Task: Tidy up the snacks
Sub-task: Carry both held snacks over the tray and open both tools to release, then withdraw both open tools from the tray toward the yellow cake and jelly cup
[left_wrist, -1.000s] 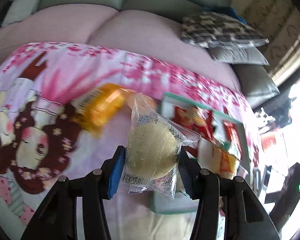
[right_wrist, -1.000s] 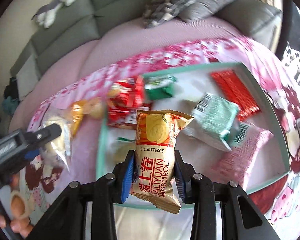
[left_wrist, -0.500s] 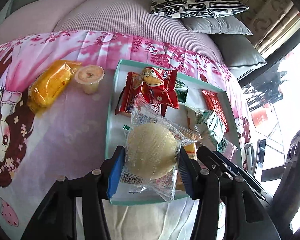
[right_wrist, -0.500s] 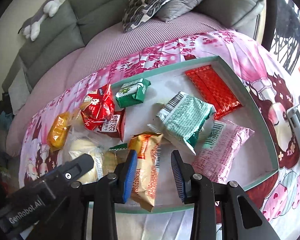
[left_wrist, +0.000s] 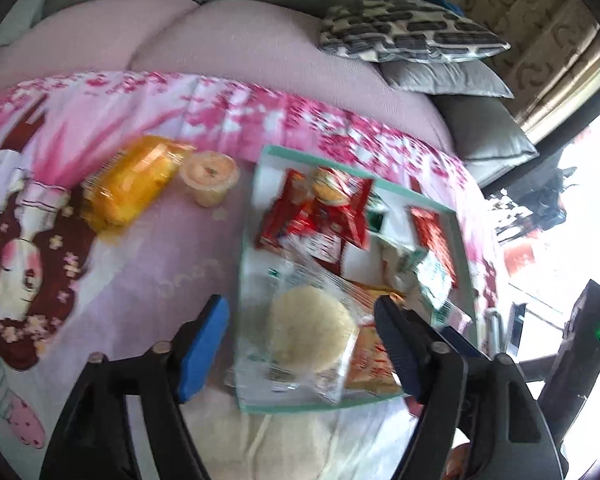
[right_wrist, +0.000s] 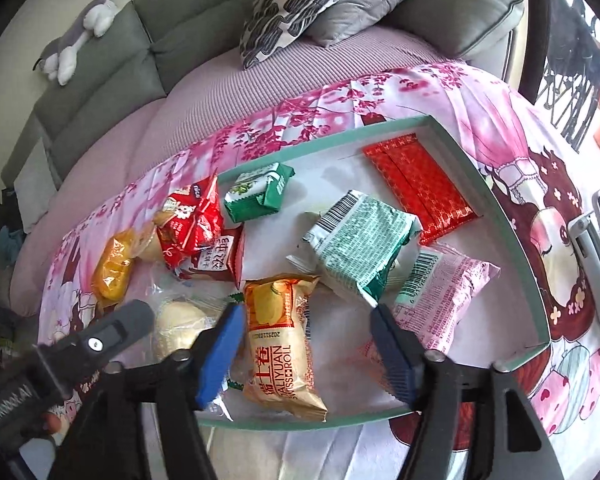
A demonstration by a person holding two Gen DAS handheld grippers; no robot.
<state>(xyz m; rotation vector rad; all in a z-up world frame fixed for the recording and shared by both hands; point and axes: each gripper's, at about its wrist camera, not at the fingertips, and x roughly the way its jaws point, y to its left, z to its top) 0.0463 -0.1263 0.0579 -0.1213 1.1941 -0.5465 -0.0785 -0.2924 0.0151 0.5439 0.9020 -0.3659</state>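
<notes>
Claws [left_wrist: 300,344] [right_wrist: 306,354] just opening, both released: round cake packet [left_wrist: 300,336] and Swiss roll packet [right_wrist: 280,340] lying in teal tray [right_wrist: 512,216]; light, crushable, crinkly; gripping across sealed ends advised.

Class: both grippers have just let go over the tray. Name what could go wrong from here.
1. The round cake lies at the tray's near corner; the left gripper, jaws just opened, could snag its wrapper when lifting.
2. The right gripper, also just opened, straddles the Swiss roll and could drag it.

Left-wrist view motion-blurred; red snack packets [left_wrist: 320,212] smeared, print unreadable; tray's [left_wrist: 260,402] far contents indistinct
</notes>
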